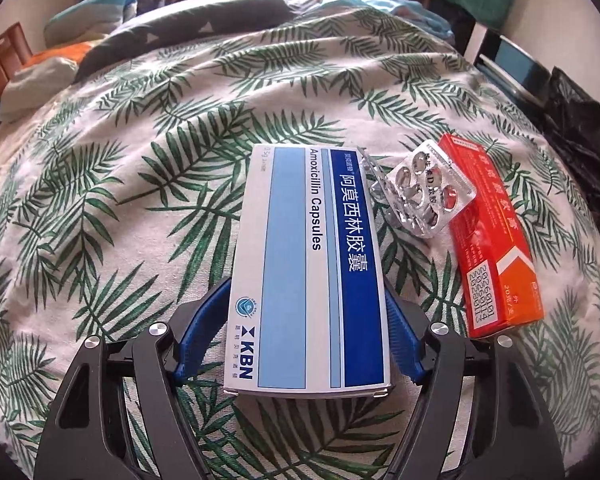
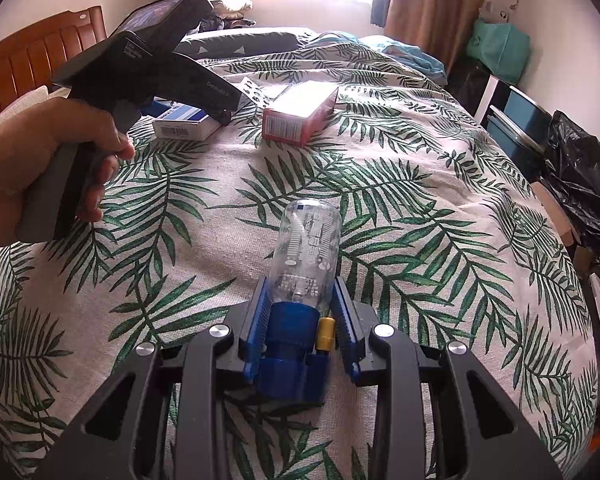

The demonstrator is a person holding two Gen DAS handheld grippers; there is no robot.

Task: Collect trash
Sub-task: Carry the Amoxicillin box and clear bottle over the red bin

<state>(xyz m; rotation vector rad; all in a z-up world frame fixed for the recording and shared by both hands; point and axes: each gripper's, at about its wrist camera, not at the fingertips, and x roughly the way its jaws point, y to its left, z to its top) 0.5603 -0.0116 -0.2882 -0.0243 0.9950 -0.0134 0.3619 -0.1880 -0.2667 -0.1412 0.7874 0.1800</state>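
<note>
A white and blue Amoxicillin capsule box (image 1: 308, 264) lies lengthwise between the blue fingers (image 1: 204, 320) of my left gripper (image 1: 308, 312), and both pads touch its long sides. Right of it lie crumpled silver blister packs (image 1: 424, 192) and a red-orange medicine box (image 1: 496, 248). In the right wrist view my right gripper (image 2: 302, 284) is shut on the neck end of a clear plastic bottle (image 2: 306, 248) with a blue cap, which lies on the bed pointing away. Farther back there, a hand (image 2: 40, 168) holds the left gripper over the blue-white box (image 2: 184, 122), beside the red box (image 2: 300, 114).
Everything rests on a leaf-print bedspread (image 1: 140, 160). A black trash bag (image 2: 584, 184) sits off the bed's right side, with dark furniture and a teal bag (image 2: 496, 48) behind it. Pillows and a wooden headboard (image 2: 28, 52) are at the far left.
</note>
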